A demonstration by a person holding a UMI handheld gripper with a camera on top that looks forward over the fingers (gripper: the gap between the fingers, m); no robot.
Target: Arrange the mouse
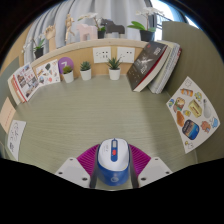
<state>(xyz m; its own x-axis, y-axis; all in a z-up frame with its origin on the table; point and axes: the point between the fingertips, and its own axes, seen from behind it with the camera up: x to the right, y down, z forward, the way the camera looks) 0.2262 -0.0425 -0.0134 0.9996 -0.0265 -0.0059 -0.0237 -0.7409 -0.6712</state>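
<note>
Gripping mouse (112, 160) between the gripper (112, 172) pads (88, 158), both fingers pressing its flanks, at 6 o'clock over bare table (100, 110) | risk: rounded shell may slip or twist if squeeze eases | leaning books (152, 65) at 1 o'clock, potted plants (86, 70) at 11, well apart

Mouse (112, 160): smooth, glossy plastic, white and blue. Worktop (100, 110): matt, even surface. Books (152, 65) and leaflets (192, 113): printed paper with glossy covers. Gripper (112, 168) pads: matt.
</note>
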